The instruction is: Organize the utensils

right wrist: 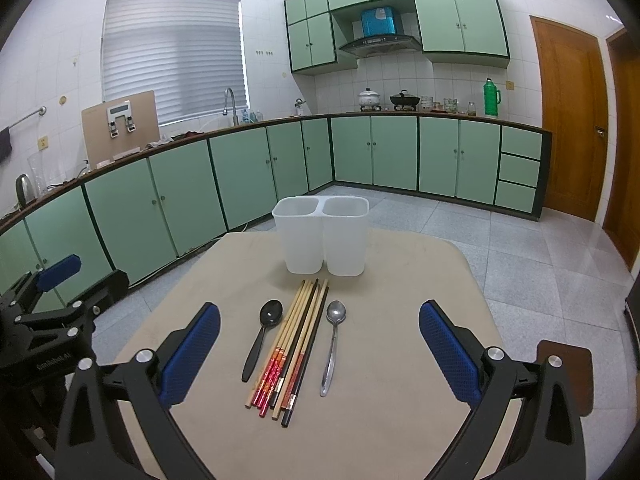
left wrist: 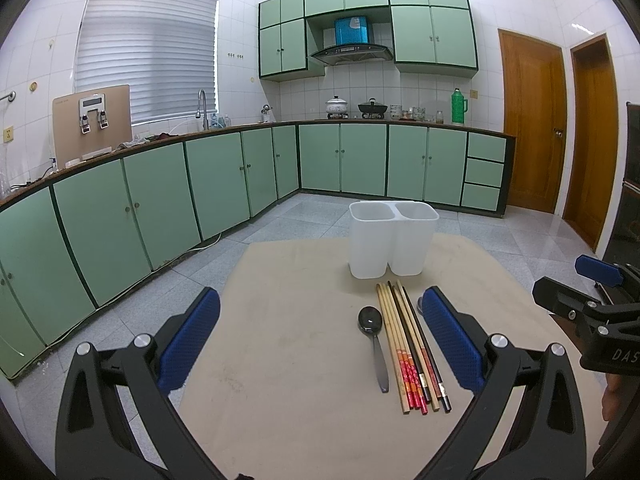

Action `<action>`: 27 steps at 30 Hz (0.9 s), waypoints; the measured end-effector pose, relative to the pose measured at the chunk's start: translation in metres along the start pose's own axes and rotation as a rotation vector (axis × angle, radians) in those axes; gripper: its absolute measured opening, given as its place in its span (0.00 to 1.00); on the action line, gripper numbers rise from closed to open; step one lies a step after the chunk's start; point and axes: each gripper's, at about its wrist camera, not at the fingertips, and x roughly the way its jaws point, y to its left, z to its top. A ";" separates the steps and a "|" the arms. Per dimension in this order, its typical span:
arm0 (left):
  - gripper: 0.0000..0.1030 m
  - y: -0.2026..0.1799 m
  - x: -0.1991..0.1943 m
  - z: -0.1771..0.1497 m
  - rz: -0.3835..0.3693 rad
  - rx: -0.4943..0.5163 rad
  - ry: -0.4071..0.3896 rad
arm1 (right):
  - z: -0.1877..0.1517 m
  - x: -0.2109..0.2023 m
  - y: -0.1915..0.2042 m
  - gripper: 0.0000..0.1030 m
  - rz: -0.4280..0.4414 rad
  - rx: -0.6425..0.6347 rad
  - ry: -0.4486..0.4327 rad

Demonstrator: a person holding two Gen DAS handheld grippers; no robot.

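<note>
Beige table (right wrist: 400, 420) carries chopsticks (right wrist: 296, 344) mid-frame between two spoons, below the white bin (right wrist: 324, 240). Your left tool (left wrist: 320, 340) and right tool (right wrist: 320, 348) gape empty; a wide pinch may scatter neighbouring sticks.

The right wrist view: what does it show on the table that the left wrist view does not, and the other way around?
Only the right wrist view shows the silver spoon whole, lying right of the chopsticks; in the left wrist view a claw finger hides nearly all of it. Only the left wrist view shows the right claw at the table's right edge. Both show the black spoon, the chopstick bundle, the empty white two-compartment holder and the beige table.
</note>
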 end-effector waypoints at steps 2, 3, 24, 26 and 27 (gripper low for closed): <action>0.95 0.000 0.001 0.000 0.000 0.000 0.001 | -0.001 0.002 -0.001 0.94 -0.003 0.000 0.002; 0.95 0.000 0.001 0.000 0.000 0.001 0.001 | -0.002 0.003 -0.001 0.94 -0.004 0.000 0.002; 0.95 0.011 0.052 -0.003 -0.018 -0.032 0.107 | -0.001 0.063 -0.018 0.94 -0.043 0.010 0.149; 0.95 0.016 0.068 -0.004 -0.025 -0.054 0.146 | -0.002 0.078 -0.022 0.94 -0.054 0.010 0.171; 0.95 0.019 0.077 -0.006 -0.025 -0.062 0.165 | -0.002 0.084 -0.023 0.94 -0.051 0.011 0.183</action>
